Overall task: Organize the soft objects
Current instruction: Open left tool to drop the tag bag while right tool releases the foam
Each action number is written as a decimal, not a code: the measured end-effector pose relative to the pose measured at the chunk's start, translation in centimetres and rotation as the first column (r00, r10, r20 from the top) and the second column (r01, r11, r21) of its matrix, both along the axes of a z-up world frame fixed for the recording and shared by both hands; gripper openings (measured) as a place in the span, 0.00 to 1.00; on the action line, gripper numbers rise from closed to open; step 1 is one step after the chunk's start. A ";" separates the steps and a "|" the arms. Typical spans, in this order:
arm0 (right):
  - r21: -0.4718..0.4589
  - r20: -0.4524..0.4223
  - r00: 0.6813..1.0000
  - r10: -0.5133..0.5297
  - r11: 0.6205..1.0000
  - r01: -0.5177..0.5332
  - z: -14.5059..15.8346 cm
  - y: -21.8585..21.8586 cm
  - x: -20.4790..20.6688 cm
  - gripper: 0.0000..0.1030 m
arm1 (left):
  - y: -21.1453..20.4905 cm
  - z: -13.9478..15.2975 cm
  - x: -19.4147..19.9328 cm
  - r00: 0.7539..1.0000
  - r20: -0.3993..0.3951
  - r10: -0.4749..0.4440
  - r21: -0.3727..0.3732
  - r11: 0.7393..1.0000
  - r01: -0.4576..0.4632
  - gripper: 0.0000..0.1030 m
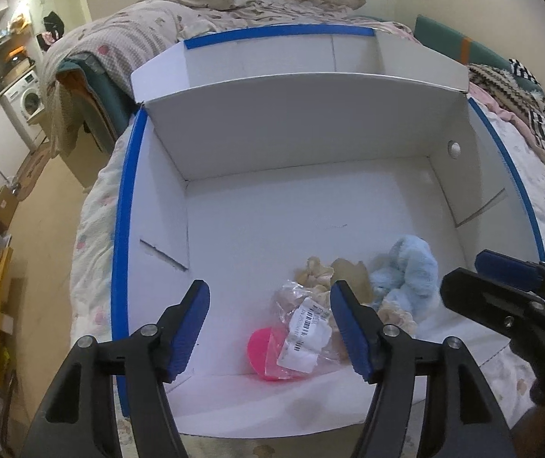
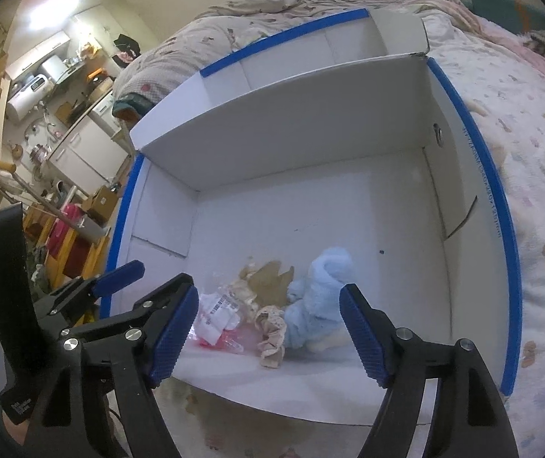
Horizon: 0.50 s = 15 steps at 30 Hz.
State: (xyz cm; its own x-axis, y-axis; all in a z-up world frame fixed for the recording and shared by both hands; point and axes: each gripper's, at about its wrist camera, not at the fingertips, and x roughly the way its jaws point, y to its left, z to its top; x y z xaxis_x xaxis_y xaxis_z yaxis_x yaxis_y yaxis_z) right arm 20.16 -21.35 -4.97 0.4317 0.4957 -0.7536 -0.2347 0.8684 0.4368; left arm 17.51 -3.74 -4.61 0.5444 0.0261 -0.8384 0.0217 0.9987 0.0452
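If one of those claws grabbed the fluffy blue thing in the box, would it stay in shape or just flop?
The fluffy blue toy lies slumped and folded, so it would probably flop. Its thick pile suggests that it squashes easily and likely weighs little.

1. I'm looking into a lived-in home, a bedroom: a bed with rumpled patterned bedding.
2. Left of the bed, a washing machine under a cluttered counter marks an adjoining kitchen corner.
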 end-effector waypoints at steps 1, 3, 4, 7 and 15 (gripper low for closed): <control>-0.004 -0.001 1.000 -0.003 1.000 0.003 0.0 0.0 0.0 0.78 | 0.0 0.0 0.0 1.000 -0.003 0.005 0.000 1.000 -0.005 0.61; -0.003 0.001 1.000 -0.010 1.000 0.010 0.1 -0.2 -0.2 0.78 | 0.2 0.1 0.0 1.000 -0.006 0.014 -0.006 1.000 -0.014 0.61; -0.005 0.003 1.000 -0.013 1.000 0.013 0.2 -0.3 -0.2 0.78 | 0.4 0.3 -0.1 1.000 -0.003 0.018 -0.008 1.000 -0.018 0.61; -0.007 0.009 1.000 -0.027 1.000 0.027 0.5 -0.7 -0.6 0.78 | 0.7 0.7 -0.6 1.000 0.009 0.029 -0.003 1.000 -0.029 0.61; -0.007 0.018 0.998 -0.066 0.998 0.066 1.3 -2.0 -2.4 0.78 | 2.6 2.6 -3.1 0.995 0.056 0.082 0.018 0.996 -0.084 0.61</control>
State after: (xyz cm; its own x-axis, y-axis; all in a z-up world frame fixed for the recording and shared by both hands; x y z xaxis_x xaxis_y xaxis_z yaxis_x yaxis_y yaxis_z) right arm 17.72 -23.33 -3.66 0.4764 0.4602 -0.7492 -0.1843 0.8854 0.4267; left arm 14.38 -1.11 -1.98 0.5854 0.0902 -0.8057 -0.0644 0.9958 0.0647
